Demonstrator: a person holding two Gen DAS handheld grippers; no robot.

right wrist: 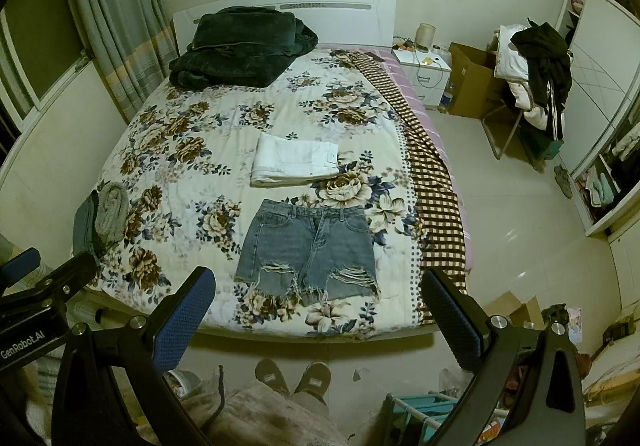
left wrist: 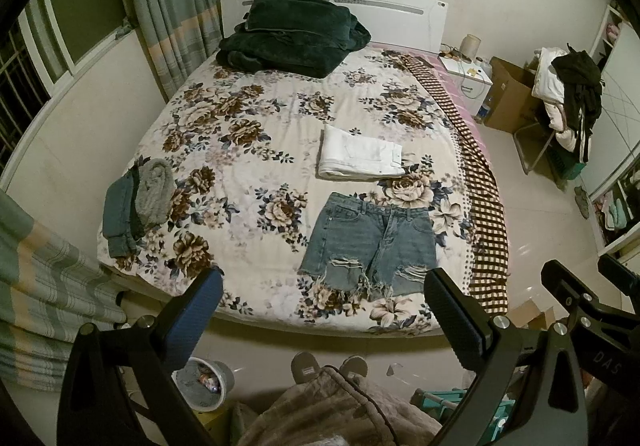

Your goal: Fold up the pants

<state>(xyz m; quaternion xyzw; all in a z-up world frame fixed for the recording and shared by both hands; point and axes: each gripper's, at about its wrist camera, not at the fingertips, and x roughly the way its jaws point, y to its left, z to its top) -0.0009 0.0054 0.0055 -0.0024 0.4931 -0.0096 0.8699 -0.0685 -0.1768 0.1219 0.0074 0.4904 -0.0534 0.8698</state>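
A pair of ripped blue denim shorts (left wrist: 370, 242) lies flat on the floral bedspread (left wrist: 248, 118) near the foot edge, waistband away from me, frayed hems toward me. It also shows in the right wrist view (right wrist: 308, 246). My left gripper (left wrist: 322, 292) is open and empty, held high above the foot of the bed. My right gripper (right wrist: 316, 292) is open and empty too, at a similar height. The right gripper's fingers (left wrist: 576, 286) show at the right edge of the left wrist view. Neither touches the shorts.
Folded white pants (left wrist: 358, 158) lie just beyond the shorts. A folded grey and blue clothes pile (left wrist: 136, 202) sits at the bed's left edge. A dark green blanket (left wrist: 292, 34) lies by the headboard. A nightstand (left wrist: 466, 76), box and clothes-laden chair (left wrist: 568, 102) stand right. My slippered feet (left wrist: 328, 366) are below.
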